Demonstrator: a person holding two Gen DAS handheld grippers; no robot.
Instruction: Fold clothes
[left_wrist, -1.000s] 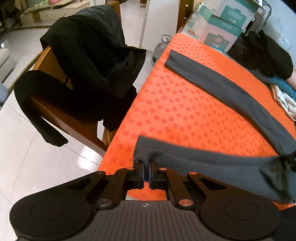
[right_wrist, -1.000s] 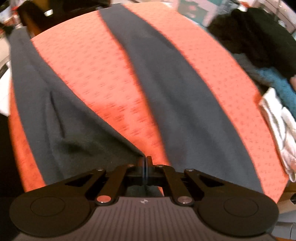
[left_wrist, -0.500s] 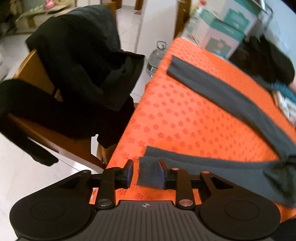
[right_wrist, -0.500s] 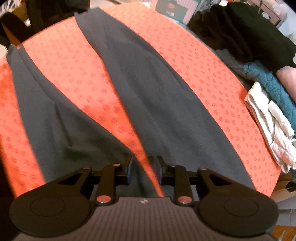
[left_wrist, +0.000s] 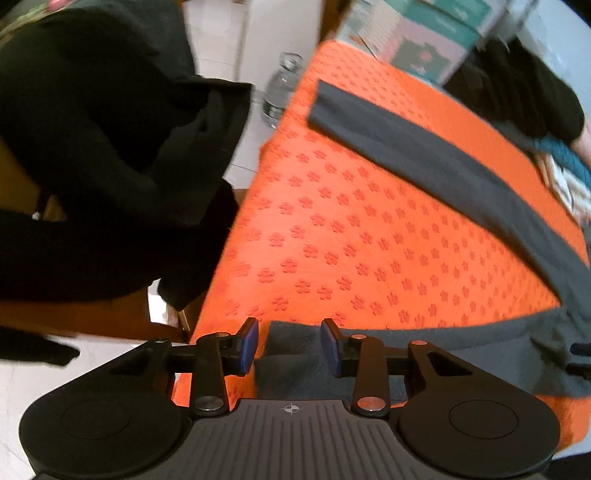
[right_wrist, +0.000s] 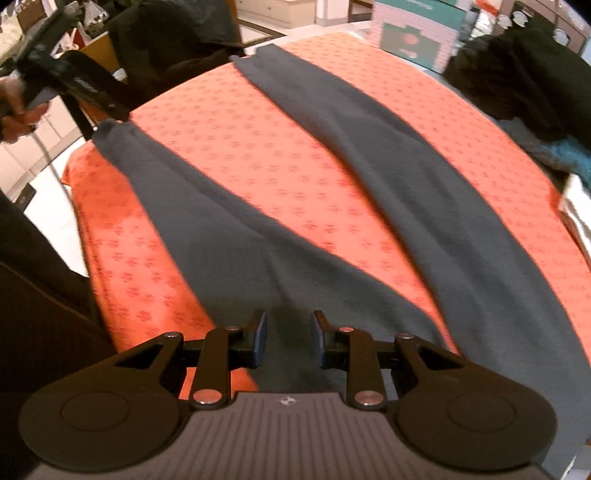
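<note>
On the orange flower-print tabletop cover (right_wrist: 266, 162), grey trousers (right_wrist: 424, 206) are lying legs splayed. Left hand-held gripper (left_wrist: 289, 345) and right hand-held gripper (right_wrist: 289, 338) are gaping, holding nothing. Advisable next: regripping one leg's hem cleanly, carrying it across onto the other.

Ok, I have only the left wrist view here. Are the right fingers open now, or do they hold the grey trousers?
Observer: The right gripper is open and holds nothing; the waist part of the grey trousers lies below it.
Operator: And where both legs join, is the fabric flat?
Observer: Nearly flat. There are soft creases near the join, and the orange cloth shows between the legs almost up to there.
</note>
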